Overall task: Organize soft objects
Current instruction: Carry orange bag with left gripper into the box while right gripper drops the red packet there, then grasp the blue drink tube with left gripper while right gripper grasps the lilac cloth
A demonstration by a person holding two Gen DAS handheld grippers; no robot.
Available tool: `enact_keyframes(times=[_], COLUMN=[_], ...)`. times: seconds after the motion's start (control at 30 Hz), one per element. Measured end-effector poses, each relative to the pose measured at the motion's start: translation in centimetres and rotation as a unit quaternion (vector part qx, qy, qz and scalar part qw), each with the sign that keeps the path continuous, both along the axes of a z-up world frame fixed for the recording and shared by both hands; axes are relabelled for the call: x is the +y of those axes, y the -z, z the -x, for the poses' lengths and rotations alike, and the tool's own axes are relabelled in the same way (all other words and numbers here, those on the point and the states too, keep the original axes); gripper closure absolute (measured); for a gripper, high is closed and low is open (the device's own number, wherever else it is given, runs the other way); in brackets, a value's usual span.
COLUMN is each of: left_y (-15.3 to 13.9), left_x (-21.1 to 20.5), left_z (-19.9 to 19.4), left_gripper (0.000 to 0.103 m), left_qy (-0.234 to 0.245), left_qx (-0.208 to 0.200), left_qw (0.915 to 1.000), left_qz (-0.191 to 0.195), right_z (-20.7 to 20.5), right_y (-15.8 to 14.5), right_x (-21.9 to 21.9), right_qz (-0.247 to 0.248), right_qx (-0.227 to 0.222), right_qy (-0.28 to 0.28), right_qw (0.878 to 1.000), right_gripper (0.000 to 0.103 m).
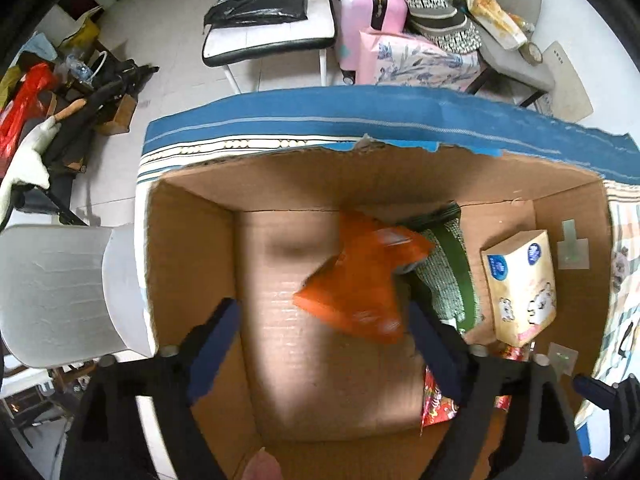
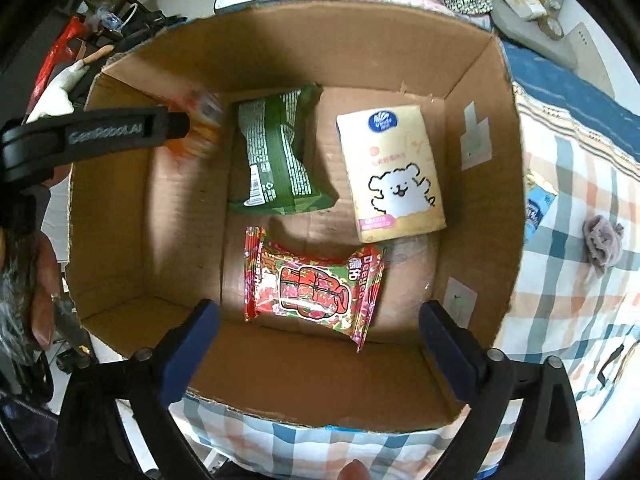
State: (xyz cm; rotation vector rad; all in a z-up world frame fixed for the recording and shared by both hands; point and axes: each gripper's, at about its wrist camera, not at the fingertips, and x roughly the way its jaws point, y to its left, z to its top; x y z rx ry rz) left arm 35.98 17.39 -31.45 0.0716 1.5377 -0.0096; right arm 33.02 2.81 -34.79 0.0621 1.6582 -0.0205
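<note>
An open cardboard box sits on a checked cloth. My left gripper is open above it. A blurred orange packet is in mid-air between its fingers and the box floor; it shows as an orange blur in the right wrist view beside the left gripper's finger. In the box lie a green packet, a cream tissue pack and a red candy packet. My right gripper is open and empty over the box's near edge.
A grey crumpled cloth and a blue-labelled packet lie on the checked cloth right of the box. A white plastic chair stands left of the box. A bench, a pink suitcase and bags stand behind.
</note>
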Motion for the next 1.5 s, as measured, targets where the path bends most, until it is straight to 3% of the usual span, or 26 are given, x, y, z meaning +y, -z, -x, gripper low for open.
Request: enact_keyframes(times=[0.47,0.8,1.07,1.5], left_y=[-6.1,-9.9,-13.4,-16.9], left_x=[1.2,1.4,0.4,-2.6], left_z=[6.9,13.0,16.9,20.0], left_gripper=[0.011,0.011,0.011,0.011], left_qy=[-0.045,-0.076,-0.064,-0.066], left_qx=[-0.054,-0.097,-0.137,-0.163], left_qw=[0.9968,0.9917,0.9883,0.9842], left_qz=[0.039,0.037,0.022,0.025], right_z=[1.7,5.1,8.9,11.9], right_y=[-4.5,-8.6,-12.6,-16.8], right_x=[0.6,0.3,0.2,-1.8], right_qz=[0.02,0.032,0.043,-0.009], right_qx=[-0.049,-0.105,-0.156,-0.189], right_qy=[0.002,0.012,0.009,0.002], right_qw=[0.999,0.994,0.987,0.982], right_gripper=[0.0,0.0,0.0,0.0])
